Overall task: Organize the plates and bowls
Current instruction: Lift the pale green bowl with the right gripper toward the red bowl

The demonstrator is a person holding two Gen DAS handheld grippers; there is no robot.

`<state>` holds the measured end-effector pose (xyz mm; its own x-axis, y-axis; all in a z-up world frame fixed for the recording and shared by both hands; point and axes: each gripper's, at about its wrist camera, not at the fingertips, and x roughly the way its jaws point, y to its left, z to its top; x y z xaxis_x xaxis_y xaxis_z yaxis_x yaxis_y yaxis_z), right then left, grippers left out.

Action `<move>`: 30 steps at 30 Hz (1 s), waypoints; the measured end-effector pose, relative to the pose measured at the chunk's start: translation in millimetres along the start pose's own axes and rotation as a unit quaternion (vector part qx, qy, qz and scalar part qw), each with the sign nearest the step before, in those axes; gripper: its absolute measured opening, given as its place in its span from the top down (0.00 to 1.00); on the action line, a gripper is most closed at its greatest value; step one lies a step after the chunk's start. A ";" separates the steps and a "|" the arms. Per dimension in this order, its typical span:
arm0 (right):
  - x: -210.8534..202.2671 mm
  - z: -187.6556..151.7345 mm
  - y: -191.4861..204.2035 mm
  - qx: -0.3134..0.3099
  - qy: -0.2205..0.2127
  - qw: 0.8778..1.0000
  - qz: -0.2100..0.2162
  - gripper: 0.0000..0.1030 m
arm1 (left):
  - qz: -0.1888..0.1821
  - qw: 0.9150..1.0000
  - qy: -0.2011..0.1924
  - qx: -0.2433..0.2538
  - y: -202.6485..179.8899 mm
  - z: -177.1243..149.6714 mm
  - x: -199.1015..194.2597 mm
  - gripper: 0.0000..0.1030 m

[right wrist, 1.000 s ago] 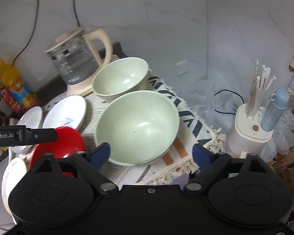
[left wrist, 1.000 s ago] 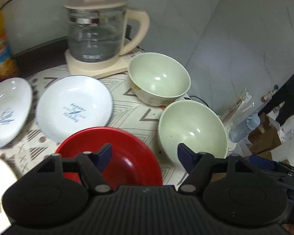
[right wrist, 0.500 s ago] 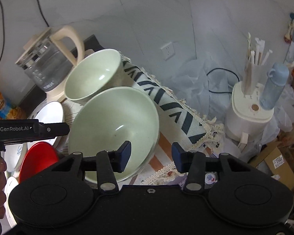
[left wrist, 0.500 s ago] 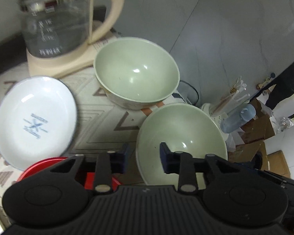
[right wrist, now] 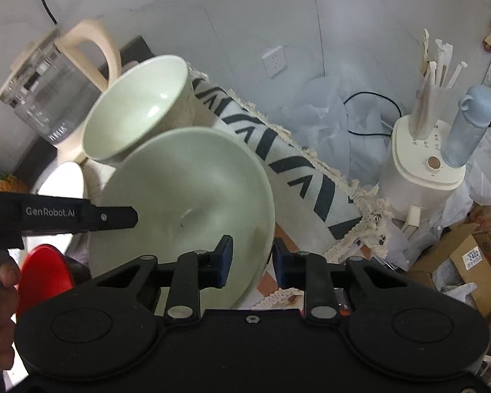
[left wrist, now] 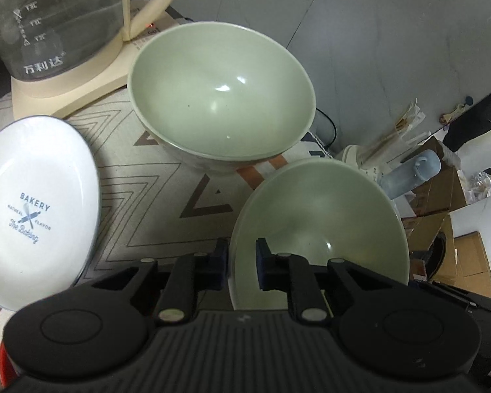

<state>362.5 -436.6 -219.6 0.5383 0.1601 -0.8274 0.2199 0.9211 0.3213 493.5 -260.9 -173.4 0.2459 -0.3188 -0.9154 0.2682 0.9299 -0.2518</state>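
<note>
Two pale green bowls are on the patterned cloth. The near green bowl (left wrist: 320, 226) (right wrist: 193, 203) is tilted, and both grippers clamp its rim. My left gripper (left wrist: 241, 267) is shut on its left rim. My right gripper (right wrist: 251, 262) is shut on its right rim. The far green bowl (left wrist: 219, 95) (right wrist: 140, 111) stands behind it beside the kettle. A white "Bakery" plate (left wrist: 32, 203) lies to the left. A red plate (right wrist: 44, 273) shows at lower left in the right wrist view.
A glass kettle (left wrist: 59, 23) on a cream base stands at the back left. The table edge with fringed cloth (right wrist: 311, 177) runs to the right. Beyond it are a white appliance (right wrist: 422, 177) with a blue bottle (right wrist: 468, 124), and cardboard boxes (left wrist: 442, 196).
Both grippers went from wide open to shut on the near green bowl's rim, and both moved forward. The bowl is now tilted.
</note>
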 end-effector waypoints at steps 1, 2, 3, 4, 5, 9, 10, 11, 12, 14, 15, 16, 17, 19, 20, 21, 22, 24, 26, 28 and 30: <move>0.8 -0.5 1.0 -0.002 0.002 1.000 -0.003 0.77 | -0.002 1.000 -0.001 0.000 1.0 0.3 0.4 0.85; 0.6 -0.7 1.5 -0.005 0.002 1.000 -0.004 0.77 | -0.003 1.000 -0.002 0.001 1.9 0.9 1.2 0.85; 0.5 -0.4 2.0 -0.009 0.003 1.000 -0.006 0.80 | -0.005 1.000 -0.003 -0.001 2.7 0.9 0.9 0.85; 0.2 -0.1 1.6 -0.013 0.003 1.000 -0.008 0.83 | -0.007 1.000 -0.004 -0.004 3.7 0.6 0.2 0.85; 0.2 0.0 1.1 -0.015 0.003 1.000 -0.009 0.84 | -0.010 1.000 -0.005 -0.009 4.1 -0.3 -0.8 0.85; -2.6 0.9 -0.5 -0.012 -0.002 1.000 -0.006 0.86 | -0.012 1.000 -0.018 -0.017 3.5 -4.0 -7.8 0.85; -4.9 0.9 0.2 -0.013 -0.006 1.000 -0.007 0.86 | -0.012 1.000 -0.022 -0.018 2.7 -5.2 -9.7 0.88; -7.3 1.2 0.9 -0.015 -0.011 1.000 -0.006 0.86 | -0.010 0.999 -0.026 -0.020 2.2 -6.5 -11.8 0.90; -10.2 1.6 1.0 -0.017 -0.018 1.000 -0.006 0.86 | -0.010 0.999 -0.030 -0.023 2.6 -8.3 -14.0 0.93; -16.2 2.9 0.2 -0.018 -0.030 0.999 -0.006 0.86 | -0.015 0.999 -0.035 -0.030 3.3 -11.4 -18.6 0.96; -18.6 3.5 -0.3 -0.018 -0.034 0.999 -0.006 0.86 | -0.017 0.999 -0.038 -0.035 3.7 -13.1 -21.3 0.96; -21.0 4.2 -0.8 -0.018 -0.038 0.999 -0.005 0.86 | -0.017 0.998 -0.040 -0.039 3.6 -14.8 -24.1 0.97; -23.3 5.3 -1.4 -0.017 -0.042 0.999 -0.002 0.86 | -0.015 0.998 -0.043 -0.043 2.4 -16.3 -26.6 0.97; -28.8 6.9 -1.9 -0.020 -0.049 0.999 0.006 0.86 | -0.010 0.998 -0.051 -0.044 -0.7 -19.8 -34.0 0.97; -31.6 8.1 -1.1 -0.024 -0.054 0.998 0.008 0.86 | -0.008 0.997 -0.056 -0.046 -2.3 -21.3 -37.9 0.97; -34.5 9.0 0.3 -0.028 -0.059 0.998 0.009 0.86 | -0.008 0.997 -0.060 -0.050 -2.7 -22.4 -43.0 0.97; -37.9 9.9 1.3 -0.031 -0.063 0.997 0.011 0.86 | -0.007 0.996 -0.066 -0.055 -2.9 -23.8 -48.1 0.97; -44.7 12.2 3.7 -0.033 -0.072 0.997 0.018 0.86 | -0.002 0.995 -0.078 -0.061 -3.1 -26.2 -57.3 0.97; -50.8 13.7 6.0 -0.036 -0.080 0.996 0.028 0.86 | 0.002 0.994 -0.091 -0.061 -3.8 -28.1 -66.1 0.97; -55.3 14.8 9.7 -0.047 -0.090 0.994 0.033 0.86 | 0.005 0.993 -0.101 -0.062 -4.4 -30.0 -74.4 0.96; -59.2 15.8 11.9 -0.049 -0.097 0.993 0.038 0.86 | 0.008 0.992 -0.109 -0.066 -3.3 -32.2 -82.4 0.96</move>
<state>346.1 -440.7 -159.5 0.6996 0.1675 -0.6946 0.0972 0.9408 0.3248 442.4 -231.8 -107.3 0.4481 -0.3222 -0.8339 0.1415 0.9466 -0.2897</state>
